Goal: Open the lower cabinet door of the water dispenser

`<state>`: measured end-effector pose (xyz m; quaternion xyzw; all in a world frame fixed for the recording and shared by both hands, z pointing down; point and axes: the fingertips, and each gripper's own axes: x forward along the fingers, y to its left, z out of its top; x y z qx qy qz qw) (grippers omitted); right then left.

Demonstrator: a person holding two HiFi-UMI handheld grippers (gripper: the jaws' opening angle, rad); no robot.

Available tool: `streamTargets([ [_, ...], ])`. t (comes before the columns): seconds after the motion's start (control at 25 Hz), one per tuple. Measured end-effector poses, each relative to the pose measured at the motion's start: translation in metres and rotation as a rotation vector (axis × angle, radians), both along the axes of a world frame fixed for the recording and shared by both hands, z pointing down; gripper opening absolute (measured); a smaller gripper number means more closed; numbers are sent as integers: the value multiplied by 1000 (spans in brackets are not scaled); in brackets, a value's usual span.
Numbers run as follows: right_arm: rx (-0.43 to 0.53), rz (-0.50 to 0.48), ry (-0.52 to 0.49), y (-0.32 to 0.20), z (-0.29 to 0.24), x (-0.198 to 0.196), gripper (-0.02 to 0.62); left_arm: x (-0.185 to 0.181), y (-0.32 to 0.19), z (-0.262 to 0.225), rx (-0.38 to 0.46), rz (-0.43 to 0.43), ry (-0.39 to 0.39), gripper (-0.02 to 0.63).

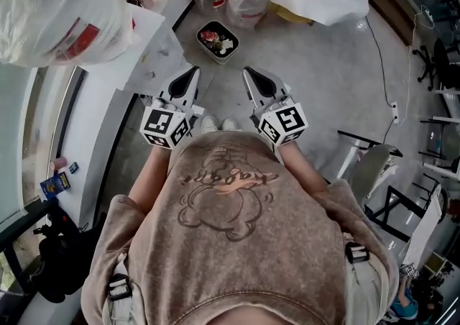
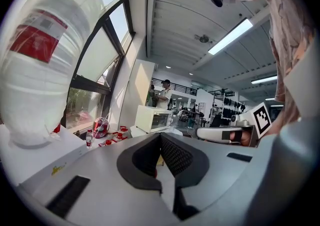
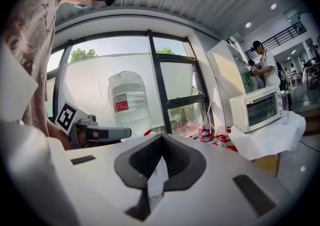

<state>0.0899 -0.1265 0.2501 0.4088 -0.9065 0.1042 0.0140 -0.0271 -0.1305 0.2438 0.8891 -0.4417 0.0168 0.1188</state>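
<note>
Grey concrete floor [image 1: 316,79] fills the head view. At upper left stands the water dispenser [image 1: 147,47] under its bottle [image 1: 61,14], its lower door hidden below the top, so whether it is shut or open can't be told. The left gripper [image 1: 192,73] and right gripper [image 1: 249,74] hover closed. Left gripper view: jaws together, empty. Right gripper view: the same. Any reach for that door would likely need a low approach.

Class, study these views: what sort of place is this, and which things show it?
Probably an open-plan workshop or lab hall: ribbed ceiling with strip lights, a big water bottle by tall windows, a toaster oven on a draped table.
</note>
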Motion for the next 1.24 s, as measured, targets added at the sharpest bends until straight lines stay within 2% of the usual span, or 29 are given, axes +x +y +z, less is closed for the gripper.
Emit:
streamTargets([
  [0.4, -21, -6, -11, -6, 7, -5, 3, 1, -7, -4, -3, -5, -6, 17],
  [1.24, -4, 0, 21, -7, 0, 3, 5, -4, -1, -7, -12, -47, 21, 17],
])
